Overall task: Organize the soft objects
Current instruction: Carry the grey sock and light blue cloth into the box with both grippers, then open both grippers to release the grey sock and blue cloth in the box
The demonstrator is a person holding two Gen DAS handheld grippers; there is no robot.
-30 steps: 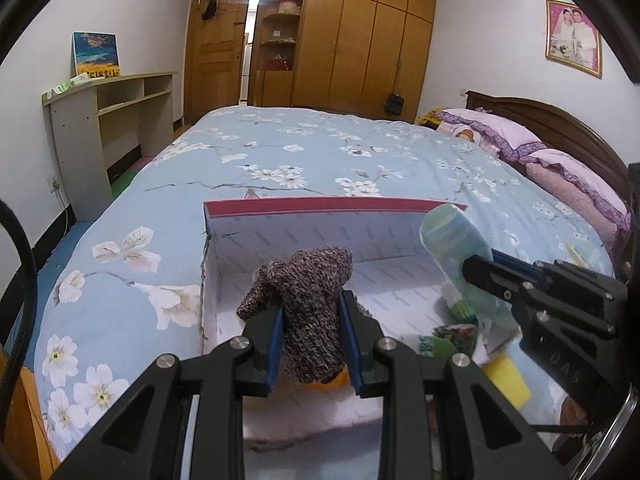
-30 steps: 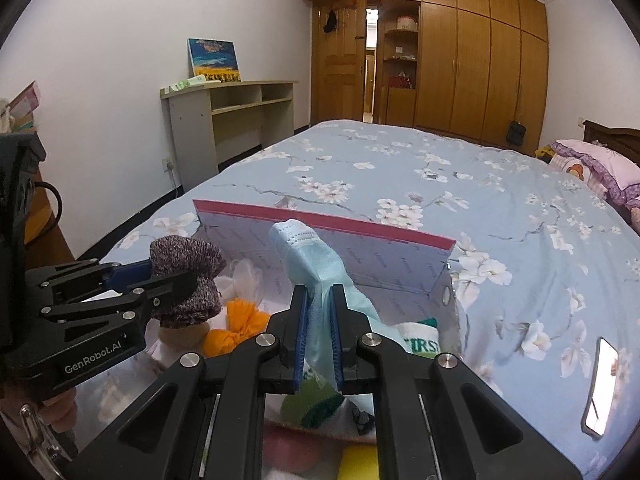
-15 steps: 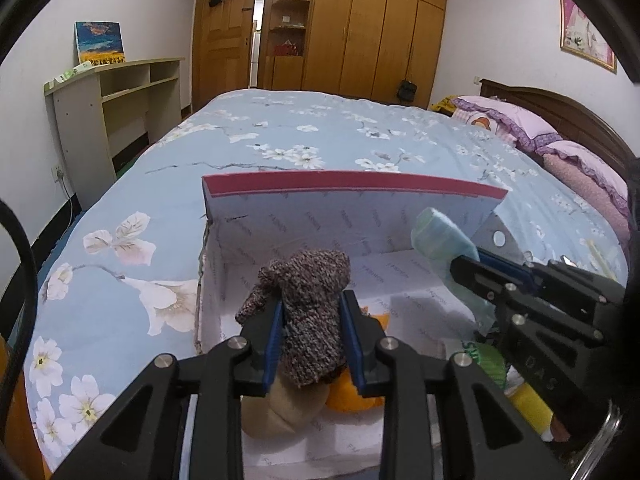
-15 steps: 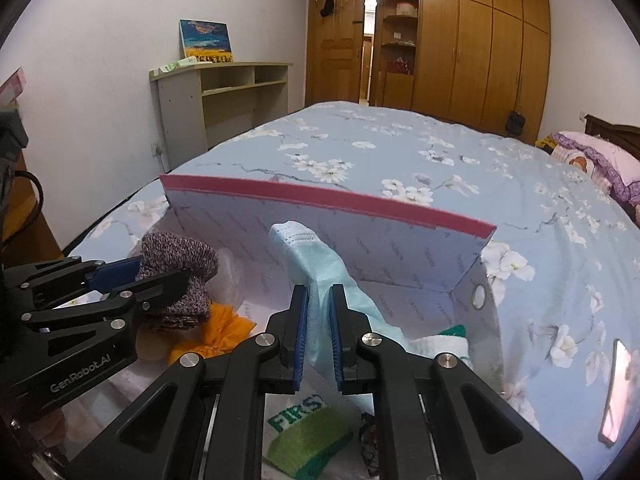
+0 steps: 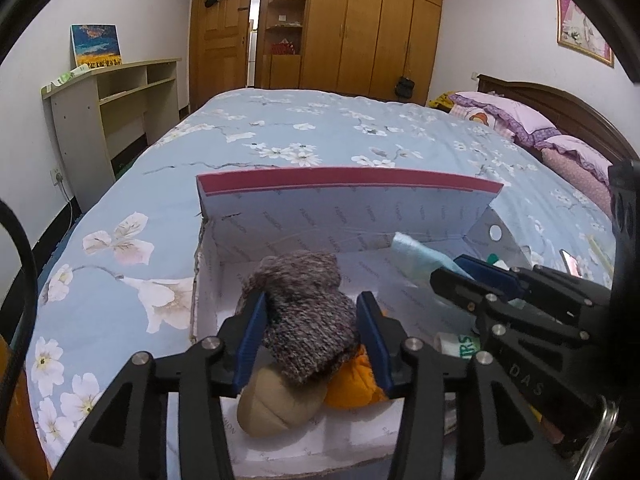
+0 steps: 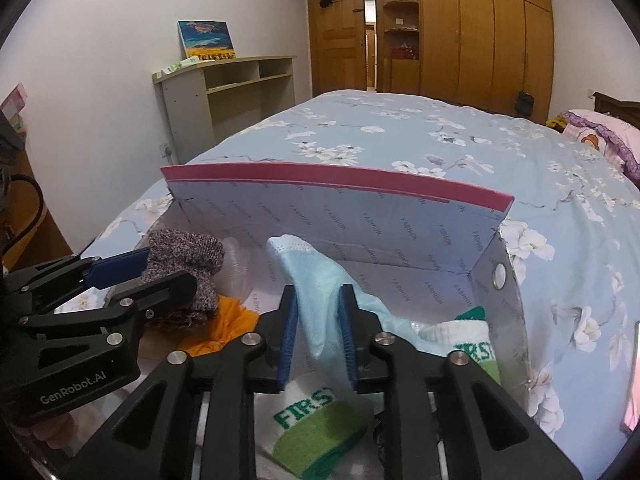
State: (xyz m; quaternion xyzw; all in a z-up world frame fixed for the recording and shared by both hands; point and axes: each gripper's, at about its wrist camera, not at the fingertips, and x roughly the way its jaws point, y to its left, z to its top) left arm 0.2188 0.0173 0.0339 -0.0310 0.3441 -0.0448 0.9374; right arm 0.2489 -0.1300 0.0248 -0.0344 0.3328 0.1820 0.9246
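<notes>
Hovering over the open box (image 5: 352, 216) on the blue flowered bedspread (image 5: 320, 136), both of your grippers point down into it. Your left gripper (image 5: 308, 332) has just been opening: its blue pads stand wide, with a clear gap on the right side of the grey-brown knitted sock (image 5: 308, 316), which sits between them but is no longer pinched; whether the left pad touches it you cannot tell from here. That sock rests on a tan soft item (image 5: 276, 404) and an orange cloth (image 5: 356, 380) at the box's left end. Your right gripper (image 6: 318, 332) has also just been opening, though less far; the pale blue face mask (image 6: 316, 288) stands between its pads with space showing on either side, so it looks released, its upper end leaning toward the back wall of the box. Below and beside the mask lie white socks with green bands and the letters "FIRST" (image 6: 316, 420), toward the box's right end. The box's lid flap, edged in red, stands upright at the far side. Beyond the bed you can see a pale shelf unit (image 6: 236, 88) against the wall and wooden wardrobes (image 6: 472, 32) at the end of the room.
</notes>
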